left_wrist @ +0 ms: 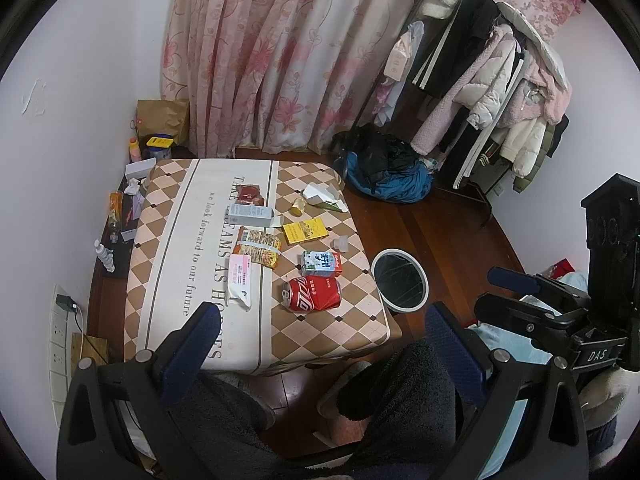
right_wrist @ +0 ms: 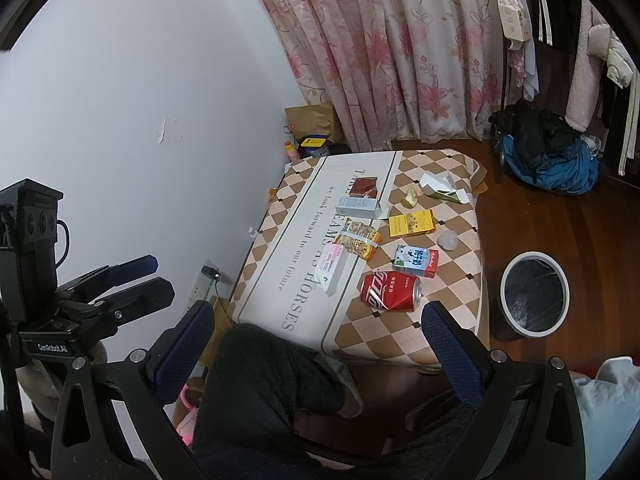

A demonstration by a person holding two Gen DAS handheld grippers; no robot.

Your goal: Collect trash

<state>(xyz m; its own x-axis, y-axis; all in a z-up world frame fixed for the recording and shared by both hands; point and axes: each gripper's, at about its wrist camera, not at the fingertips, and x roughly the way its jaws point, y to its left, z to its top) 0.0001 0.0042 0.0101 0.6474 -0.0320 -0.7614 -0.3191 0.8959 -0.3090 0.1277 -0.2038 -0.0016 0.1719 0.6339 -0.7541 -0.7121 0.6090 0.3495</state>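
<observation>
A low table (left_wrist: 168, 216) with a checked cloth carries trash: a crushed red cola can (left_wrist: 313, 294) (right_wrist: 391, 291), a small milk carton (left_wrist: 322, 263) (right_wrist: 416, 261), a yellow box (left_wrist: 304, 232) (right_wrist: 411, 224), a snack packet (left_wrist: 258, 248) (right_wrist: 358, 242), a pink-white wrapper (left_wrist: 241, 280) (right_wrist: 333, 271), a white-blue box (left_wrist: 253, 214), a torn white carton (left_wrist: 323, 197) and a small clear cup (left_wrist: 341, 243). A white-rimmed bin with a black liner (left_wrist: 400, 280) (right_wrist: 534, 295) stands on the floor right of the table. My left gripper (left_wrist: 320, 344) and right gripper (right_wrist: 318, 338) are both open and empty, held above the person's knees short of the table.
The person's dark-trousered legs (left_wrist: 280, 420) fill the near foreground. A blue and black clothes heap (left_wrist: 384, 172) and a loaded clothes rack (left_wrist: 488, 80) stand at the back right. Bottles and a paper bag (left_wrist: 162, 120) sit by the left wall, with a power strip (left_wrist: 60, 328) below.
</observation>
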